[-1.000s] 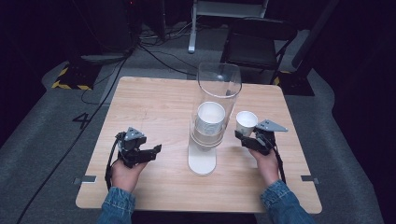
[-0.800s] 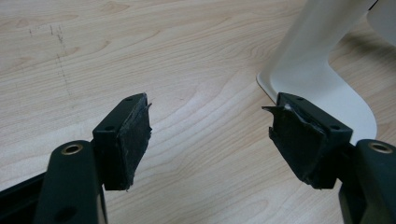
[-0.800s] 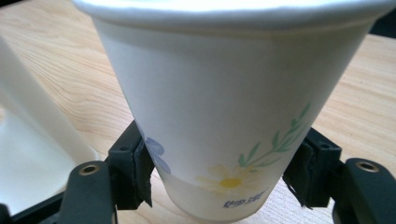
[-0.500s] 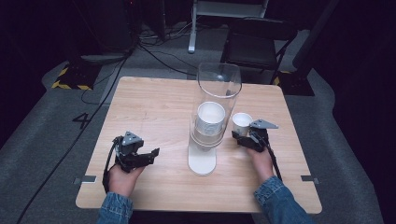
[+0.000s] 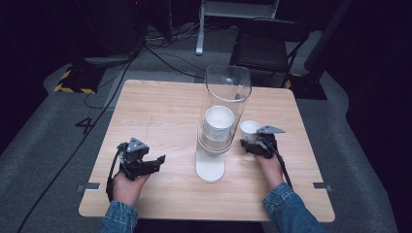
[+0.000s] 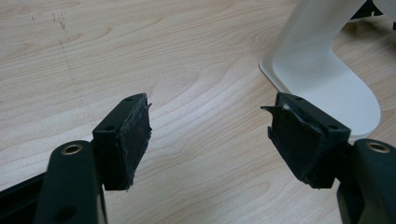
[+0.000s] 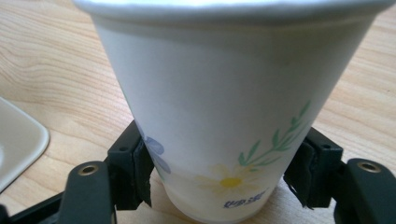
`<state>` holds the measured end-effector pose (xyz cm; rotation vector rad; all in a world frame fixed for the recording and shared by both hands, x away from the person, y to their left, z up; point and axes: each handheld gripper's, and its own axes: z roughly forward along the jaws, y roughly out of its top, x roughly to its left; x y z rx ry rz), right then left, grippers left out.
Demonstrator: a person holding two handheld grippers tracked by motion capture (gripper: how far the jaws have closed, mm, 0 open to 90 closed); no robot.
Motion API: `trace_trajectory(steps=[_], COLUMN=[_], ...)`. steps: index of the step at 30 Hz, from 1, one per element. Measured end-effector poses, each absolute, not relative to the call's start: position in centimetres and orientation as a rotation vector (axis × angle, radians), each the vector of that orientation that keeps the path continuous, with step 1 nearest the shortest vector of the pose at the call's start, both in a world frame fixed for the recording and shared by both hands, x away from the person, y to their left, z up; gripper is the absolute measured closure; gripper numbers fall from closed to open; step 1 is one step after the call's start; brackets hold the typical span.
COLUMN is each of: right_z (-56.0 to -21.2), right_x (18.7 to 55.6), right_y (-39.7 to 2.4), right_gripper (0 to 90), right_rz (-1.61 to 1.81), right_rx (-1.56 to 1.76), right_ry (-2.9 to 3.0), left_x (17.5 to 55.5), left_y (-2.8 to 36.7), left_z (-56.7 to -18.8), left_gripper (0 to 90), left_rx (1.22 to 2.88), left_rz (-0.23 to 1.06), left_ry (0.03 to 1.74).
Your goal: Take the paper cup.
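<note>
1. Left gripper (image 5: 154, 162), at about 7 o'clock on the wooden table (image 5: 160, 107), nearest the person; its jaws stand apart with nothing between them, and it has kept its place over the last second
2. Right gripper (image 5: 249, 142), at about 4 o'clock, jaws closed on the lower part of a white paper cup (image 5: 249, 129) printed with flowers; both pads press its sides in the right gripper view (image 7: 224, 172)
3. Change: the right hand has come down and in a little toward the centre since a second ago, so the paper cup, upright, now sits on the wood or just above it; I cannot tell which
4. Judgement: the cup looks drawn from the stack and ready to be let go
5. Cup dispenser (image 5: 226, 92) at the table's centre, a clear tube on a white stand, holding a stack of cups (image 5: 218, 125), just beside the held cup at its 9 o'clock
6. Dark chair (image 5: 265, 46) beyond the table at 12 o'clock
</note>
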<state>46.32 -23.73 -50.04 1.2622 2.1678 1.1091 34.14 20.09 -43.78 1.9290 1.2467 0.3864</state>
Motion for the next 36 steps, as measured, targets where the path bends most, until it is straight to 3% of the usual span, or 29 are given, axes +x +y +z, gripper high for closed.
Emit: trace_trajectory(steps=[8, 15, 36], right_z=[-50.2, -50.0, -43.1], right_x=[46.3, 46.1, 42.0], right_y=[-23.6, -23.7, -26.6], right_gripper=[31.4, 16.0, 15.5], right_rz=[1.096, 1.107, 1.203], right_rx=[1.260, 1.279, 1.197], right_ry=[2.202, 2.183, 2.108], left_x=[34.2, 34.4, 35.6], left_y=[19.9, 20.0, 19.8], left_z=[-43.8, -43.8, -43.2], left_gripper=[29.2, 29.3, 28.4], left_rx=[1.917, 1.929, 1.930], left_rz=[0.378, 0.380, 0.363], left_ry=[1.253, 1.247, 1.219])
